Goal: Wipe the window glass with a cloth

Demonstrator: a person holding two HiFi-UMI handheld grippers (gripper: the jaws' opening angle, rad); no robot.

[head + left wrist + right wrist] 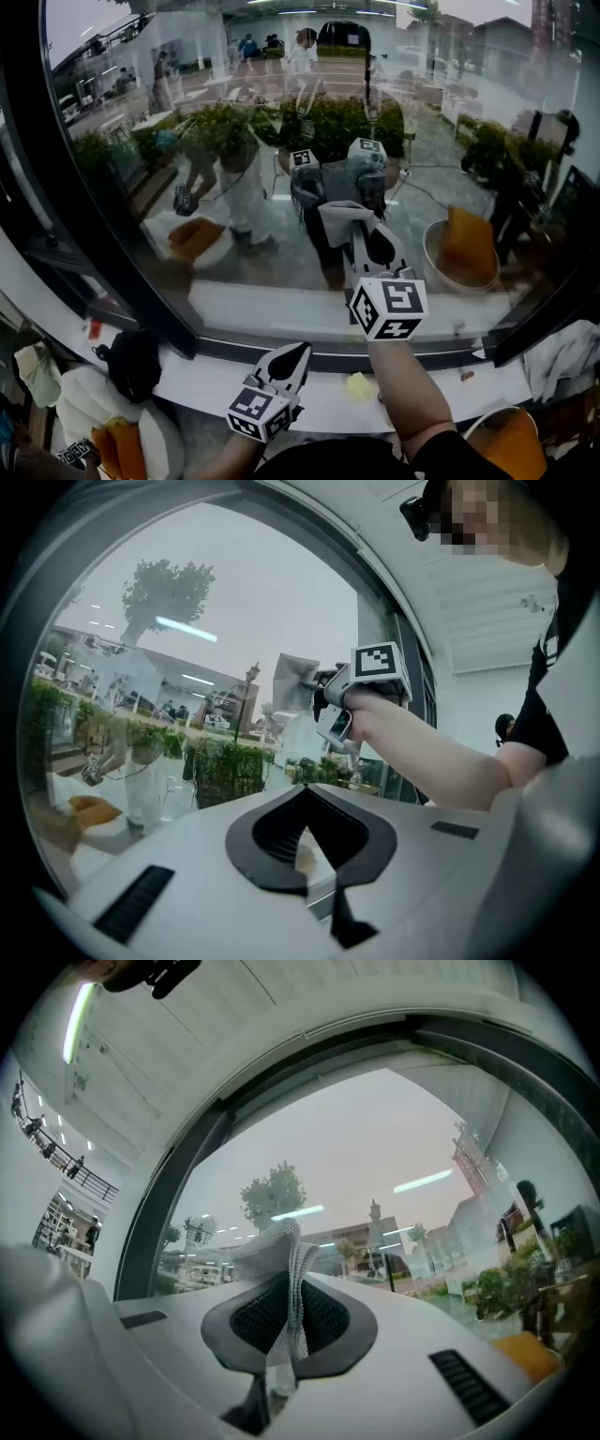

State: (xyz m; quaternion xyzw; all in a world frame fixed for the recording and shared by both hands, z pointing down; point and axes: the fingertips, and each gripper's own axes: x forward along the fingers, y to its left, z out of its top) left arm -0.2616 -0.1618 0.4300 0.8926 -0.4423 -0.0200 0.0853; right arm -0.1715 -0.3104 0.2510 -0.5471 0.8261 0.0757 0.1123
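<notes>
Right gripper [367, 239] stands at the centre of the head view, raised before the window glass [234, 141]. Its jaws are closed on a pale grey cloth [339, 216]. In the right gripper view the cloth [281, 1269] is pinched between the two dark pads, and a folded bunch of it stands up above the jaw tips toward the glass [375, 1147]. Whether the cloth touches the pane cannot be confirmed from any view. Left gripper [292, 354] sits lower, at the bottom centre of the head view, over the white sill [206, 380] and well apart from the cloth. In the left gripper view its jaws [302, 799] are drawn together at the tips with nothing held between them. That same view shows the cloth [292, 675] at mid-frame, bunched ahead of the person's forearm and the other gripper, next to the glass [187, 667]. A small yellow scrap [358, 386] lies on the sill, between the two grippers in the frame. The glass carries strong reflections.
</notes>
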